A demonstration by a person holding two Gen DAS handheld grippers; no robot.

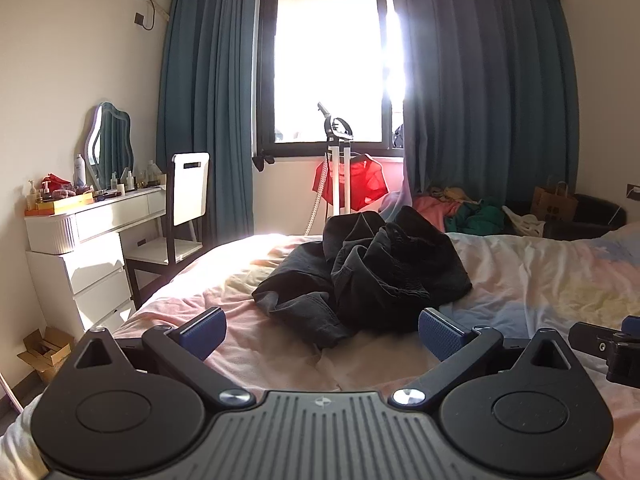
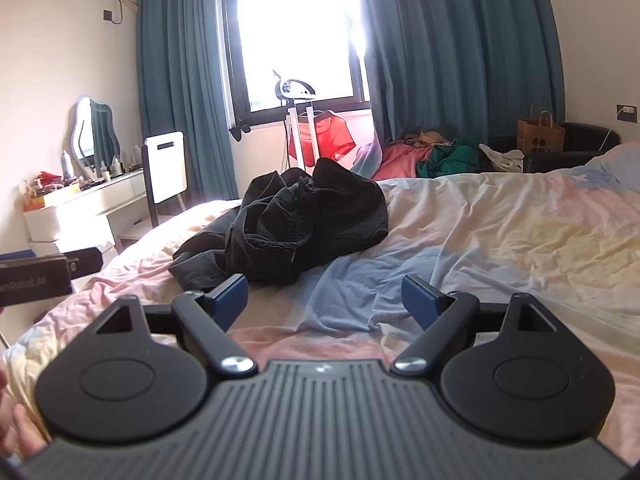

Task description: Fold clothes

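Observation:
A crumpled black garment [image 1: 364, 272] lies in a heap on the bed [image 1: 540, 280], ahead of both grippers. My left gripper [image 1: 322, 330] hovers just short of its near edge, open, blue pads wide apart with nothing between them. In the right wrist view the same black garment [image 2: 288, 224] sits ahead and to the left. My right gripper [image 2: 324, 300] is open over the bedsheet [image 2: 500, 232], empty, and stays apart from the cloth. The tip of the right gripper [image 1: 604, 348] shows at the right edge of the left wrist view, and the left gripper [image 2: 48, 274] shows at the left edge of the right wrist view.
A white dresser [image 1: 96, 236] with bottles and a mirror stands left of the bed, a chair [image 1: 180, 216] beside it. A garment steamer stand [image 1: 340, 168] with red cloth is by the window. More clothes [image 1: 460, 208] and a paper bag [image 1: 556, 200] lie beyond the bed.

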